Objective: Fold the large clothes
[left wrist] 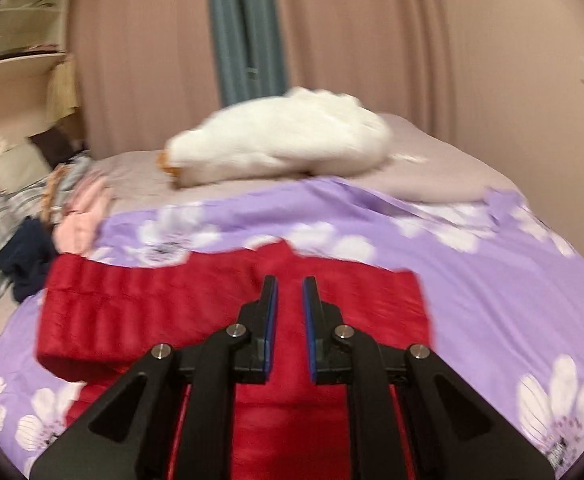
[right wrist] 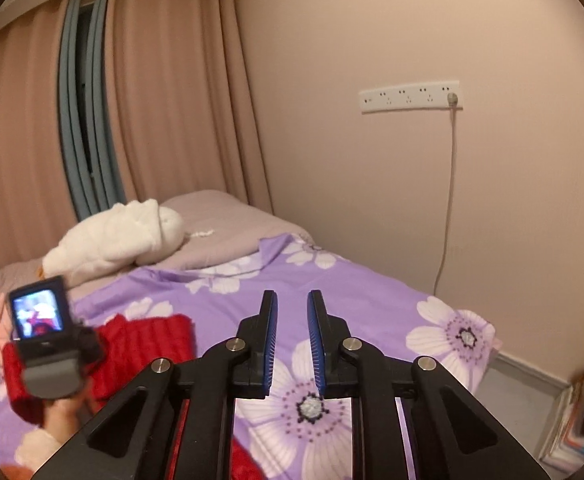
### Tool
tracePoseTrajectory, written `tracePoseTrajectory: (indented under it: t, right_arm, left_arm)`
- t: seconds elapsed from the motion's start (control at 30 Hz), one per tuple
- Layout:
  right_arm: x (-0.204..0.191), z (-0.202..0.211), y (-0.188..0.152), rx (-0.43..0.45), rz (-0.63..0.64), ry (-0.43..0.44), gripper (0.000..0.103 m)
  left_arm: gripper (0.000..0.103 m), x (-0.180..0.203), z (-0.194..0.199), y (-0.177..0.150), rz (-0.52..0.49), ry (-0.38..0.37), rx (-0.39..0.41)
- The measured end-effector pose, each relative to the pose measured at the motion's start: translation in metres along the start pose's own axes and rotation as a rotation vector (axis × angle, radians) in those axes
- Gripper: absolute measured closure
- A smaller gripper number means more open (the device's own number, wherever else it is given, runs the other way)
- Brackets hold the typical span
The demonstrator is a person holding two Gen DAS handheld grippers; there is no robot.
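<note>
The red quilted jacket [left wrist: 228,312] lies partly folded across the centre of the purple floral sheet [left wrist: 491,264]. Left gripper [left wrist: 290,292] hovers over it, released; right gripper [right wrist: 292,308] likewise gapes, empty (over bare sheet). Next, probably, grasp the hem for another fold.

Left wrist cam: low and close over the red jacket [left wrist: 228,312], facing up the bed toward the curtains [left wrist: 371,40]. Right wrist cam: higher, looking across the floral sheet [right wrist: 371,300] toward the wall power strip [right wrist: 407,96]. Both views share the white plush duck [left wrist: 284,148], upper center left cam, middle left right cam.
</note>
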State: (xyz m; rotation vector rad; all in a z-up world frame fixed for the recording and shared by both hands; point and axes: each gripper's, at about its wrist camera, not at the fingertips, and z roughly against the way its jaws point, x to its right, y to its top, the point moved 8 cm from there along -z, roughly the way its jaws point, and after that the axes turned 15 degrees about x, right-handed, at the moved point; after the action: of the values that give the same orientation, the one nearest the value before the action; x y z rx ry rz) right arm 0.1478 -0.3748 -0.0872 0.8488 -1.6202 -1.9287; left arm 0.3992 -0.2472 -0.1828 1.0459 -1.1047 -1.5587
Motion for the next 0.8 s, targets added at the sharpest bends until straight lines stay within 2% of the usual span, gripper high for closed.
tracePoseTrajectory:
  t: [0.1, 0.17, 0.23, 0.27, 0.33, 0.47, 0.5, 0.57, 0.63, 0.7, 0.8]
  right_arm:
    - [0.003, -0.001, -0.003, -0.009, 0.019, 0.006, 0.085]
    - [0.004, -0.001, -0.003, -0.015, 0.031, 0.014, 0.085]
    - [0.003, -0.002, -0.005, -0.021, 0.029, 0.032, 0.085]
    - [0.0, -0.003, -0.007, -0.028, 0.026, 0.048, 0.085]
    - [-0.008, -0.006, -0.013, -0.048, 0.032, 0.068, 0.085]
    - [-0.035, -0.01, -0.026, -0.083, 0.057, 0.12, 0.085]
    - [-0.044, -0.011, -0.029, -0.088, 0.062, 0.138, 0.085]
    - [-0.062, -0.012, -0.035, -0.095, 0.079, 0.167, 0.085]
    - [-0.084, -0.013, -0.042, -0.104, 0.104, 0.188, 0.085]
    - [-0.1, -0.015, -0.05, -0.122, 0.113, 0.217, 0.085]
    - [-0.131, -0.021, -0.062, -0.155, 0.101, 0.302, 0.082]
  left_arm:
    - [0.083, 0.011, 0.0, -0.011, 0.013, -0.033, -0.045]
    - [0.067, 0.003, -0.001, -0.019, 0.025, -0.027, -0.065]
    - [0.026, -0.024, 0.001, -0.02, 0.053, 0.015, -0.058]
    - [0.021, -0.033, 0.004, -0.023, 0.062, 0.045, -0.042]
    - [0.021, -0.069, 0.013, -0.022, 0.069, 0.116, -0.005]
    - [0.021, -0.153, 0.037, -0.031, 0.062, 0.278, 0.007]
    - [0.019, -0.172, 0.043, -0.034, 0.092, 0.294, 0.006]
    - [0.011, -0.215, 0.058, -0.042, 0.221, 0.326, -0.005]
    - [0.009, -0.252, 0.069, -0.05, 0.367, 0.342, -0.006]
    - [0.009, -0.275, 0.071, -0.054, 0.414, 0.356, -0.003]
    - [0.009, -0.3, 0.061, -0.066, 0.39, 0.388, -0.037]
